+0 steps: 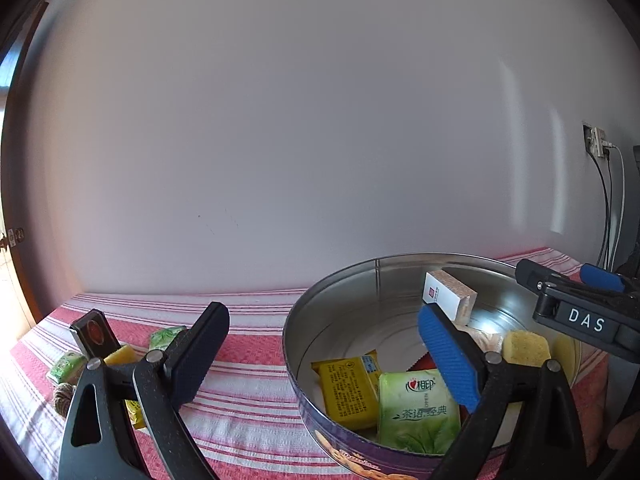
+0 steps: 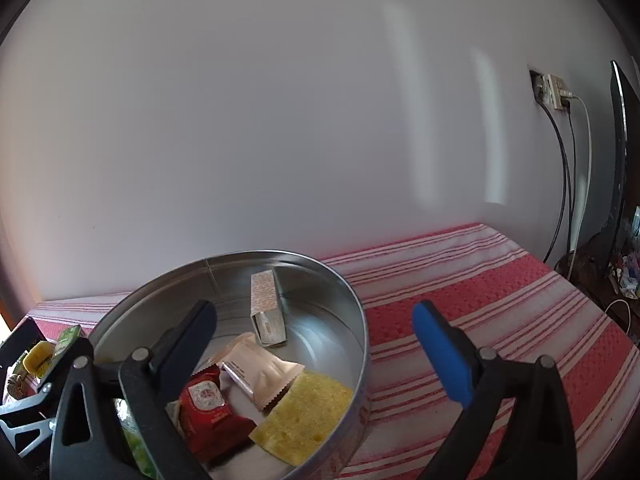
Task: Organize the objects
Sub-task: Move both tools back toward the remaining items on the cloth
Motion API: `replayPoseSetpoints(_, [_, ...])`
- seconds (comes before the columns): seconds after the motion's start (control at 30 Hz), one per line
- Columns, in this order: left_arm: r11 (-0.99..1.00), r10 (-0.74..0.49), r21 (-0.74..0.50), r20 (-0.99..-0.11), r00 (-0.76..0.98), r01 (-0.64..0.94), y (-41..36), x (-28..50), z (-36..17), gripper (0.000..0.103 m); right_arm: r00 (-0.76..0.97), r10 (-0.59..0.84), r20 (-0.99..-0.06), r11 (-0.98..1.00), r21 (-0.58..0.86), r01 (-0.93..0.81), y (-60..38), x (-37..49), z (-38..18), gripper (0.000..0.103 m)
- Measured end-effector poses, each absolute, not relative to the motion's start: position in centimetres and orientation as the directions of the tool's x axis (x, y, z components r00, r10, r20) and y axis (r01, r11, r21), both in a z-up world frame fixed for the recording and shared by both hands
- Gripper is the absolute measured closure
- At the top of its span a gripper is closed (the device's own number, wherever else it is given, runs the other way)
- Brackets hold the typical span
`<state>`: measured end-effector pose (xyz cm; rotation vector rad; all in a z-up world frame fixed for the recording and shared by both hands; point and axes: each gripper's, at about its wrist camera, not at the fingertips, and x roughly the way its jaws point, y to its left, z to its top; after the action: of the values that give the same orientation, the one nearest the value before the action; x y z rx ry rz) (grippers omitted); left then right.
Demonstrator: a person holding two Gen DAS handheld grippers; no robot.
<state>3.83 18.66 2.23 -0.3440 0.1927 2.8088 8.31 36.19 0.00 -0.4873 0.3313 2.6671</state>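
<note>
Closest to my left camera, the left gripper (image 1: 320, 356) stands with its jaws spread wide and nothing between them, one finger over the striped cloth, the blue-padded one over the tin. My right gripper (image 2: 316, 356) is likewise wide open and empty, its dark finger inside the round metal tin (image 2: 362, 344), its blue one out over the cloth; seen from the left, its body reads "DAS".

The tabletop wears a red-and-white striped cloth (image 2: 480, 300) pushed against a plain white wall (image 1: 300, 120), where a socket (image 2: 550, 90) feeds cables hanging down at the right.

Inside the tin lie a green tissue pack (image 1: 416, 412) marked "OPEN" with Chinese characters, a yellow packet (image 1: 350, 390) of small print, a red packet (image 2: 210, 404), a pale pink wrapper (image 2: 260, 374), a yellow sponge (image 2: 306, 416) and a small white carton (image 2: 267, 308). Left of the tin, on the cloth, sit more green and yellow packets (image 1: 164, 336).
</note>
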Motion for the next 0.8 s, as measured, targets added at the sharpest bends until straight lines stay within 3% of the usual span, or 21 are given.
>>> replayPoseSetpoints(0.53, [-0.949,0.306,-0.018,-0.295,-0.905,-0.315,16.1,3.8,2.2,0.006,-0.807,0.501,-0.313,-0.821,0.123,-0.557,34.8,10.2,0.8,0.000])
replayPoseSetpoints(0.8, [-0.952,0.293,0.003,-0.296,-0.909,-0.307,14.7,4.2,2.5,0.006,-0.802,0.522,-0.292,-0.824,0.073,-0.562,32.2,10.6,1.1,0.000])
